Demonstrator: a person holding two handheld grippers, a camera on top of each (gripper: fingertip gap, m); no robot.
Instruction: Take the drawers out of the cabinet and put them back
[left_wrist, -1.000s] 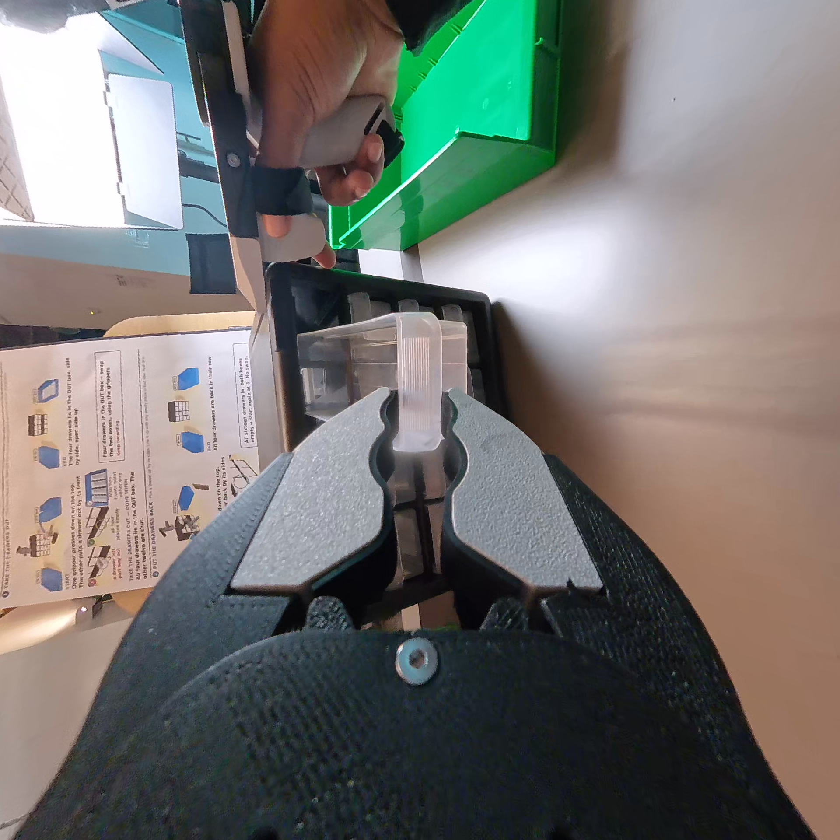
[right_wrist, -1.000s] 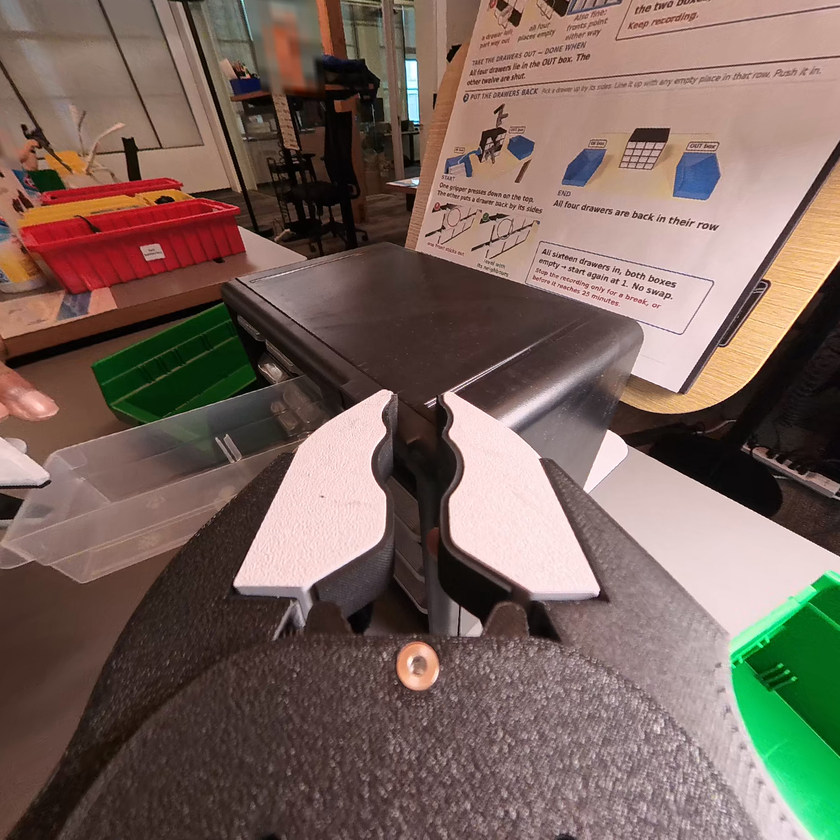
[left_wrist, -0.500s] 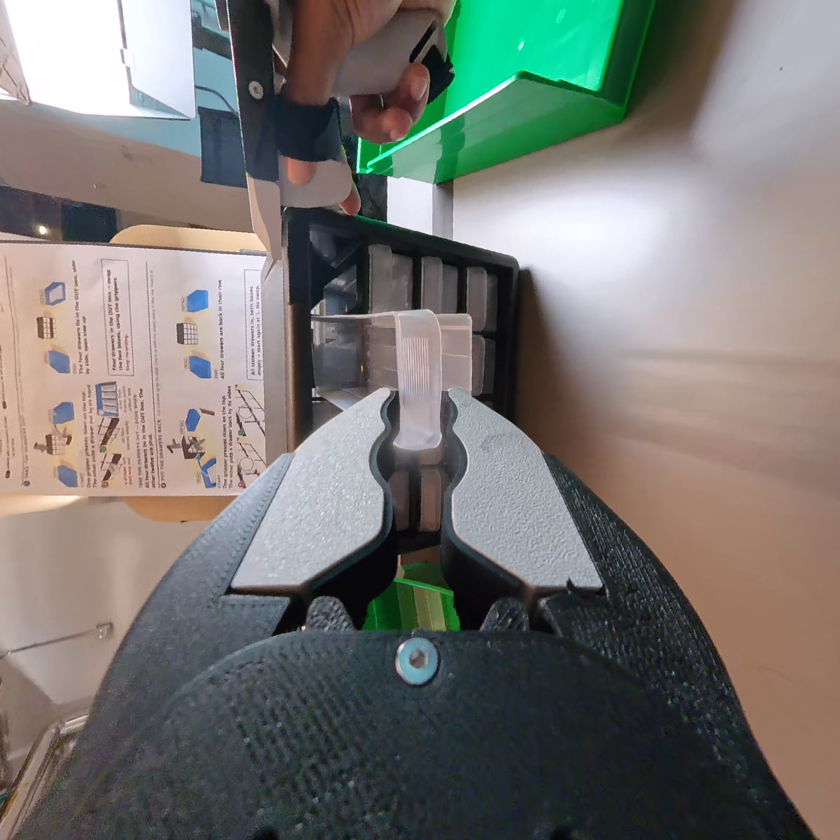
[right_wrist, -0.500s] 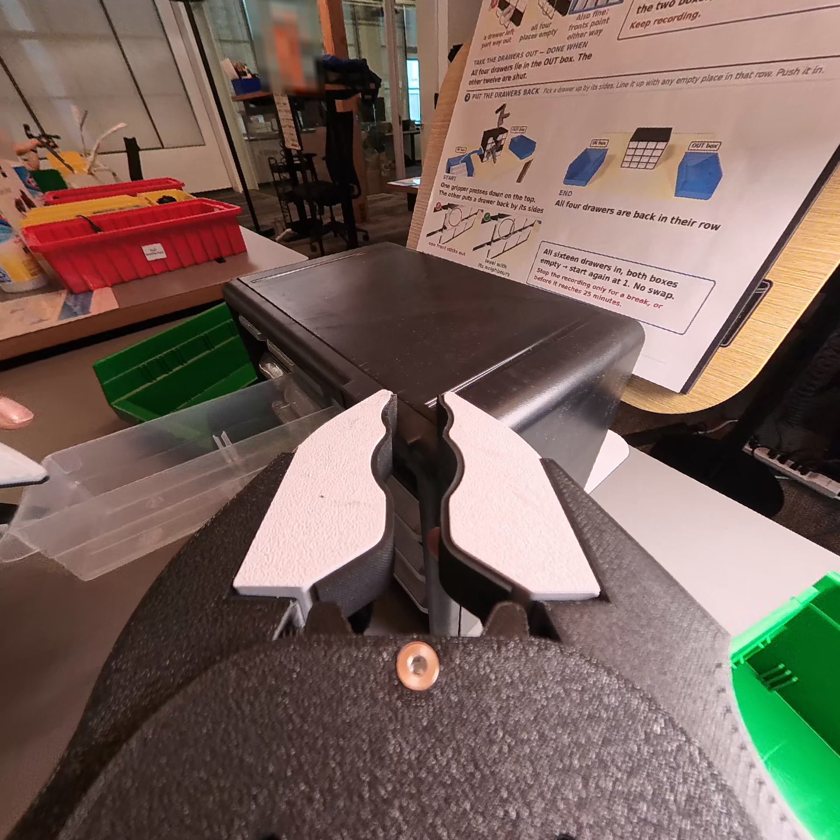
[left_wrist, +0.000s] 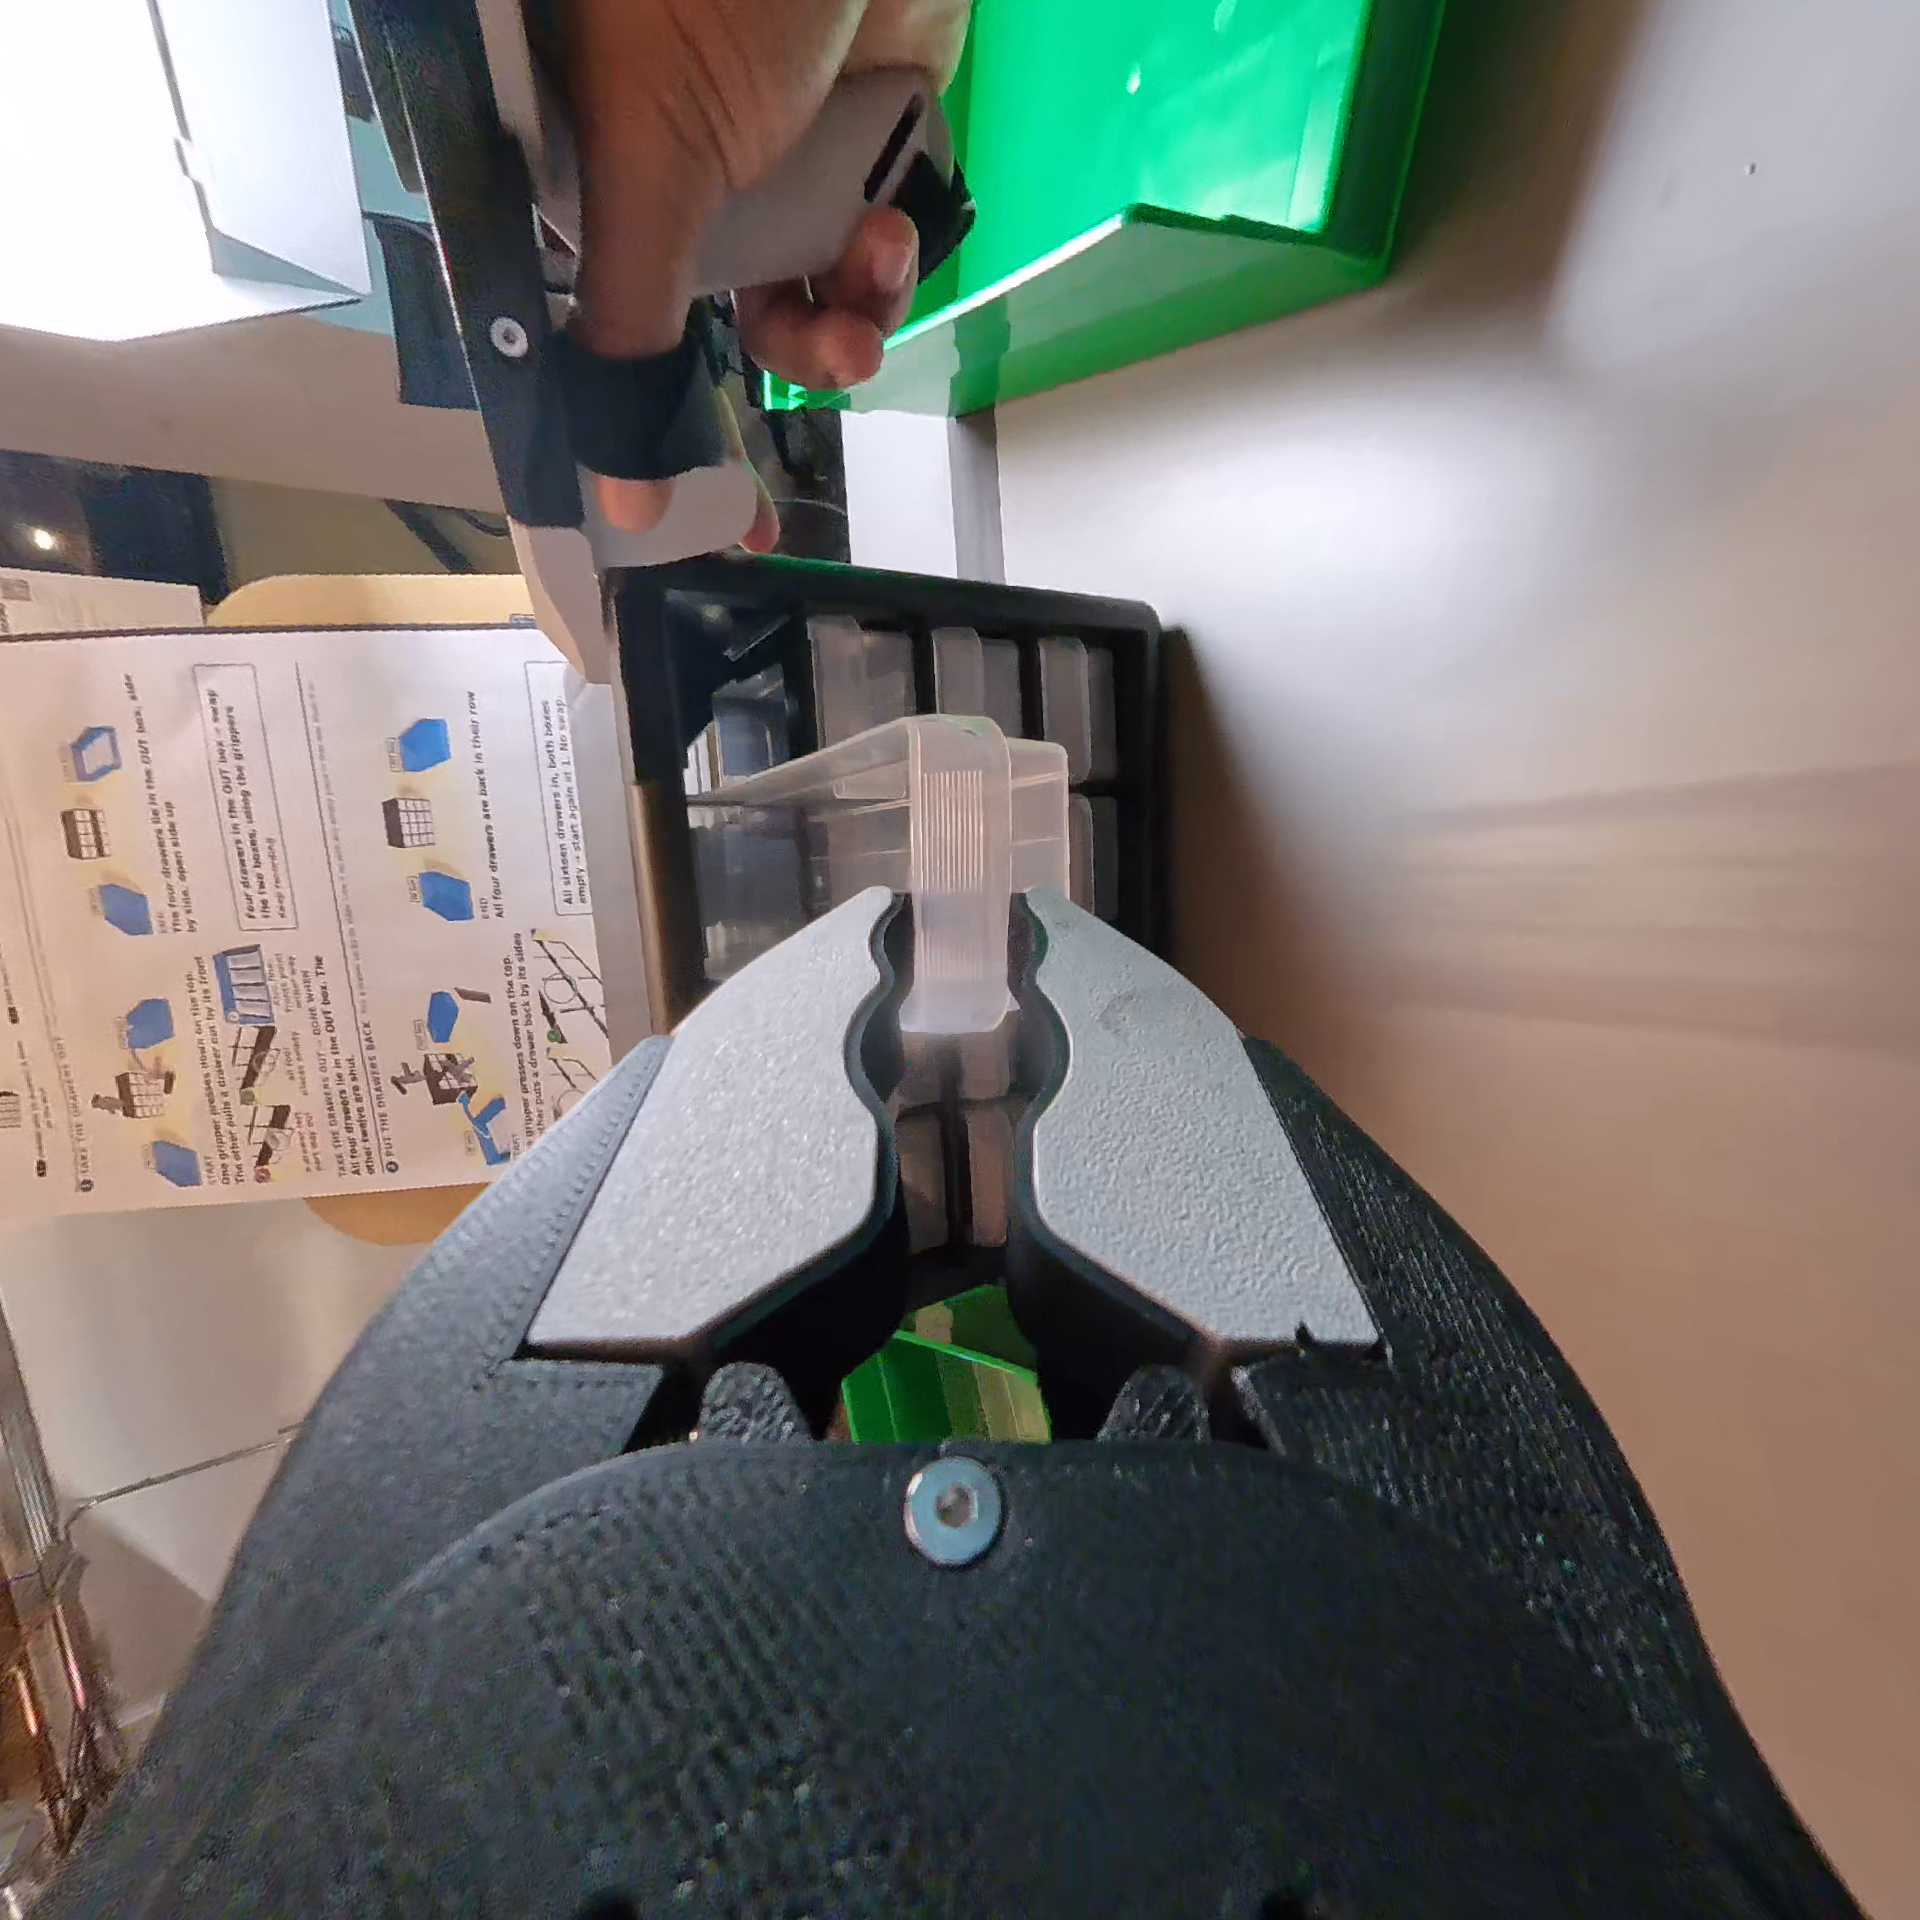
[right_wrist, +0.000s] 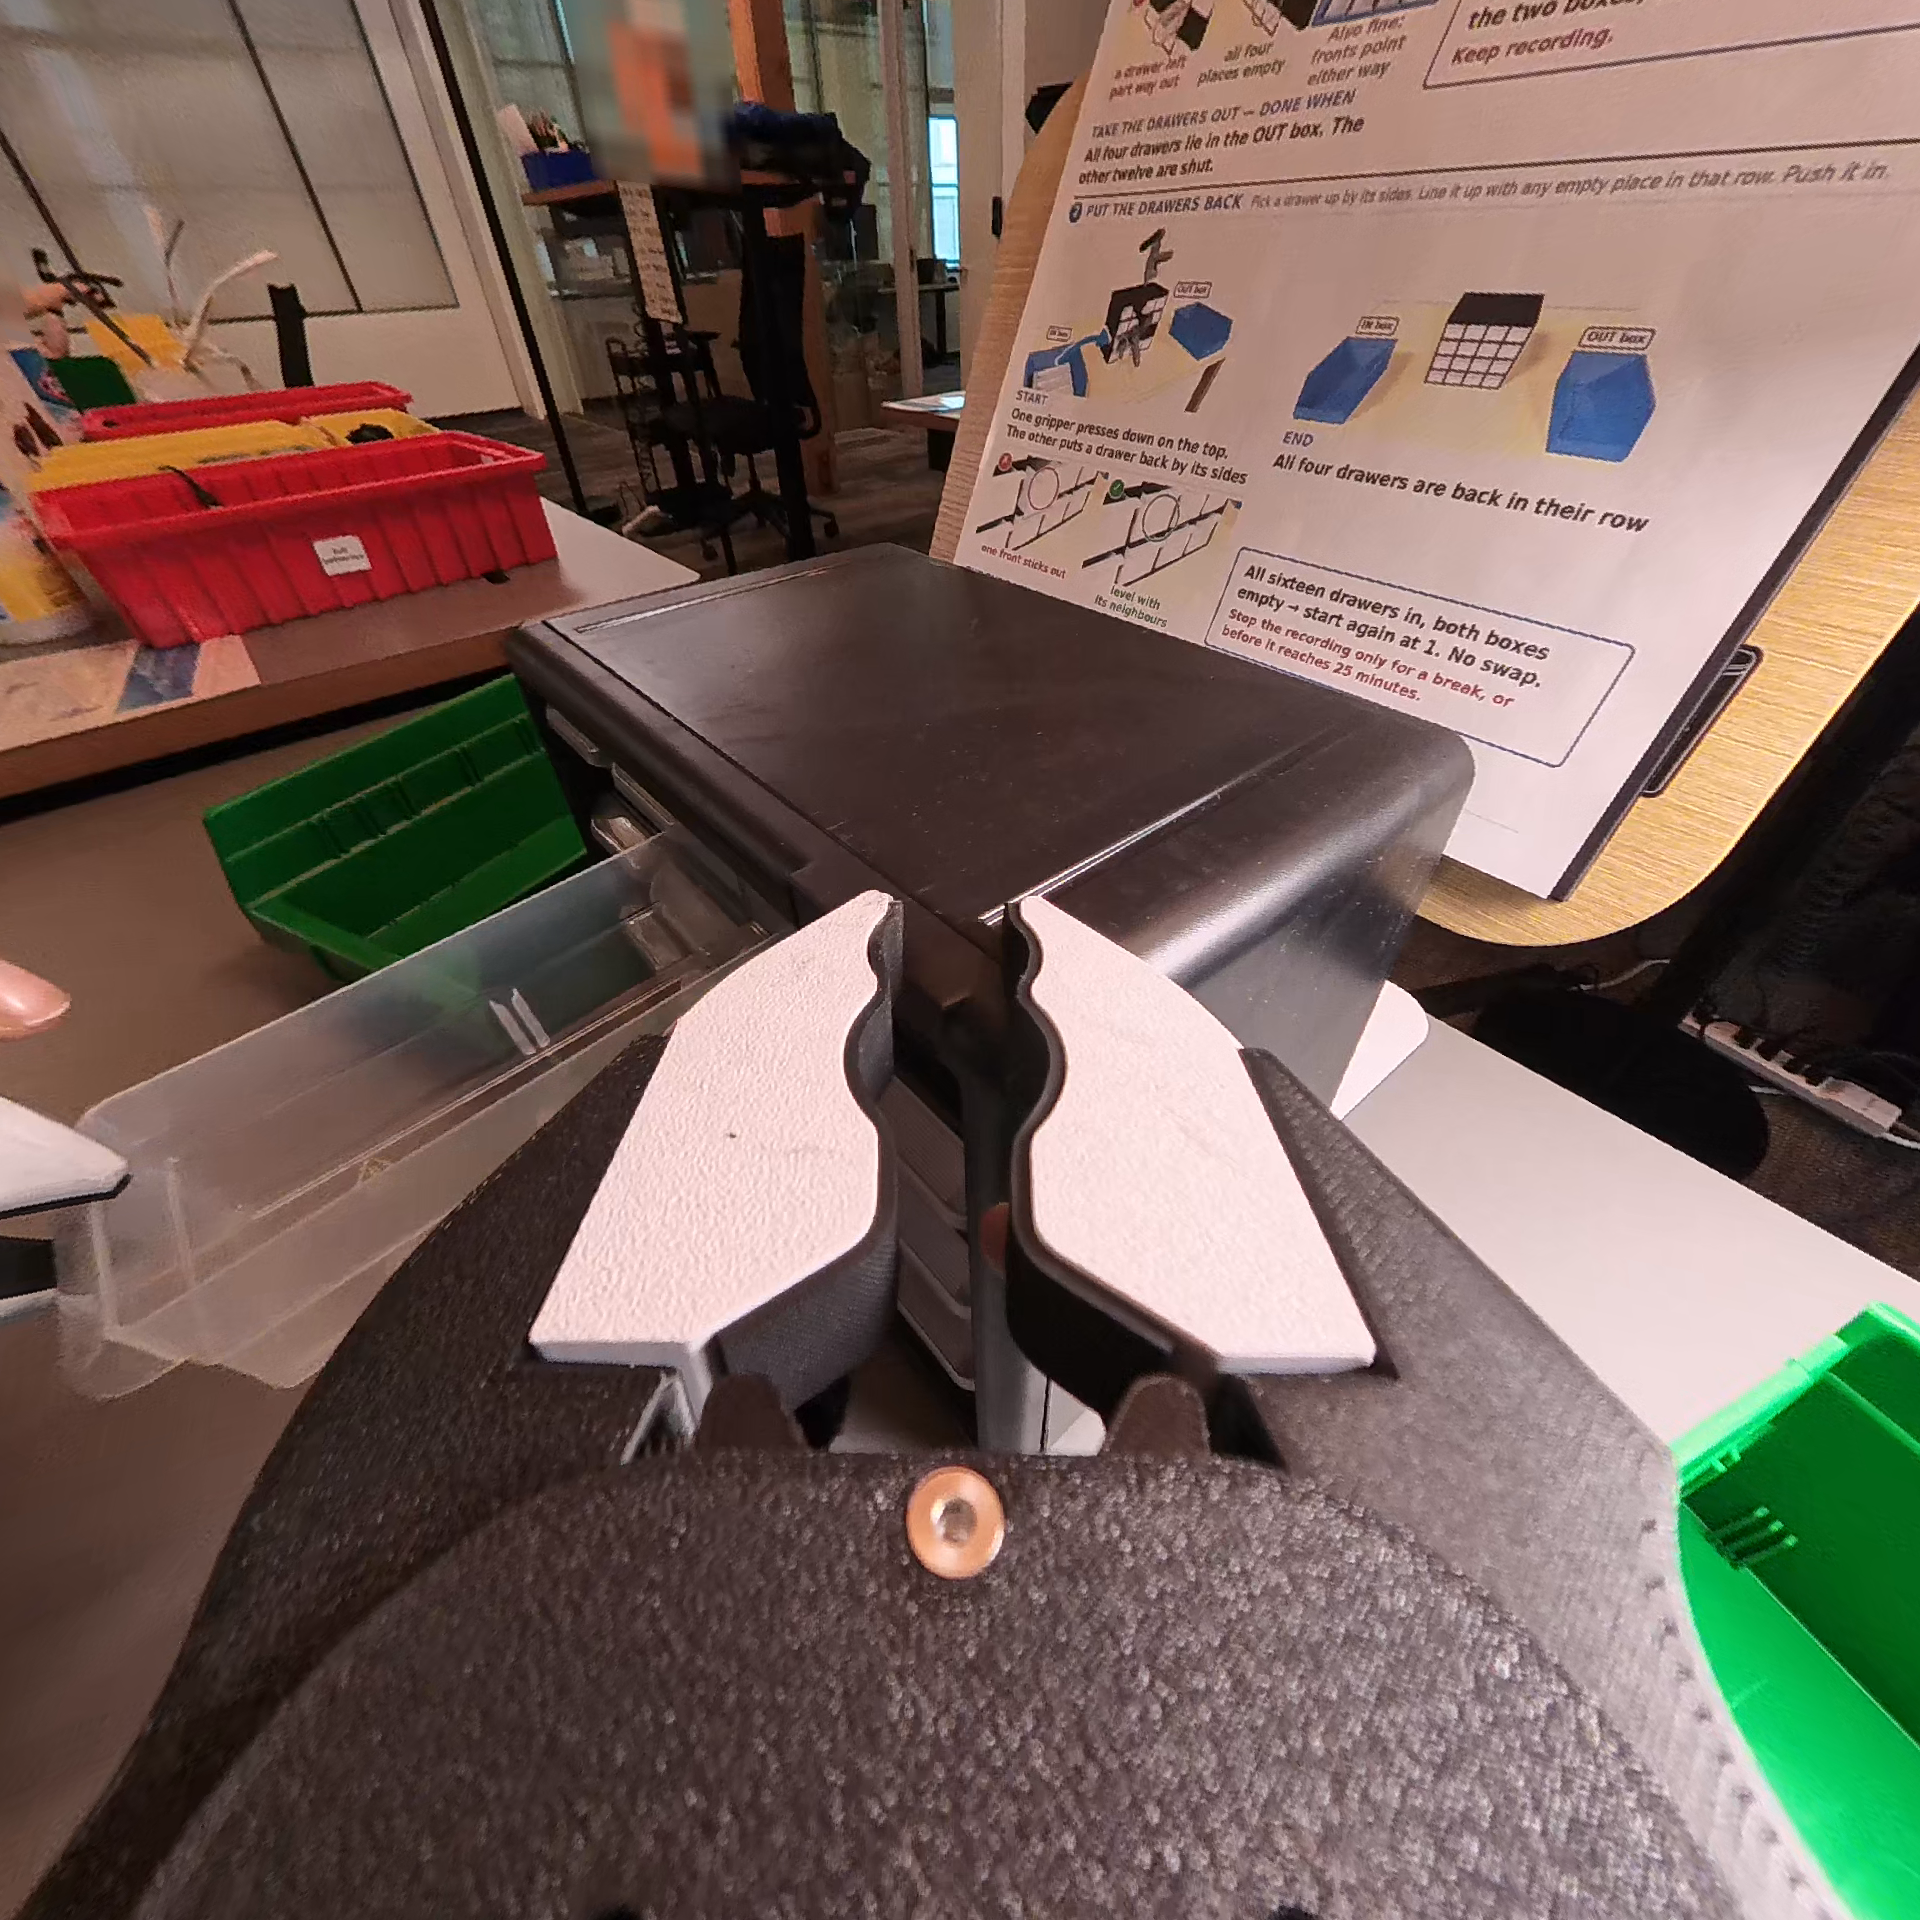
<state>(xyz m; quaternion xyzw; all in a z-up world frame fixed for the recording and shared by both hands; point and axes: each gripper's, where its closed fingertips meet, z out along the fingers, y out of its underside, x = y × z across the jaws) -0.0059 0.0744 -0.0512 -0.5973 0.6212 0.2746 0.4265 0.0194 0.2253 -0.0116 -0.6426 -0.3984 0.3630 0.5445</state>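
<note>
Clear plastic drawer (left_wrist: 914, 821), at the centre of the left wrist frame, is held by its ribbed front tab between the narrowed jaws of the left gripper (left_wrist: 956, 966), with most of its length drawn out of the black cabinet (right_wrist: 987, 727). The right gripper (right_wrist: 954, 935), jaws nearly closed on nothing, is pressed on the cabinet's top corner at mid-frame. A removal step is judged to be in hand; a straight pull clear, then a carry to a green bin (right_wrist: 384, 831), is called for.

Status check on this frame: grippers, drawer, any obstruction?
Left gripper shut on clear drawer handle. Right gripper nearly shut, holding nothing, at black cabinet top. Drawer mostly out. Nothing blocking.
</note>
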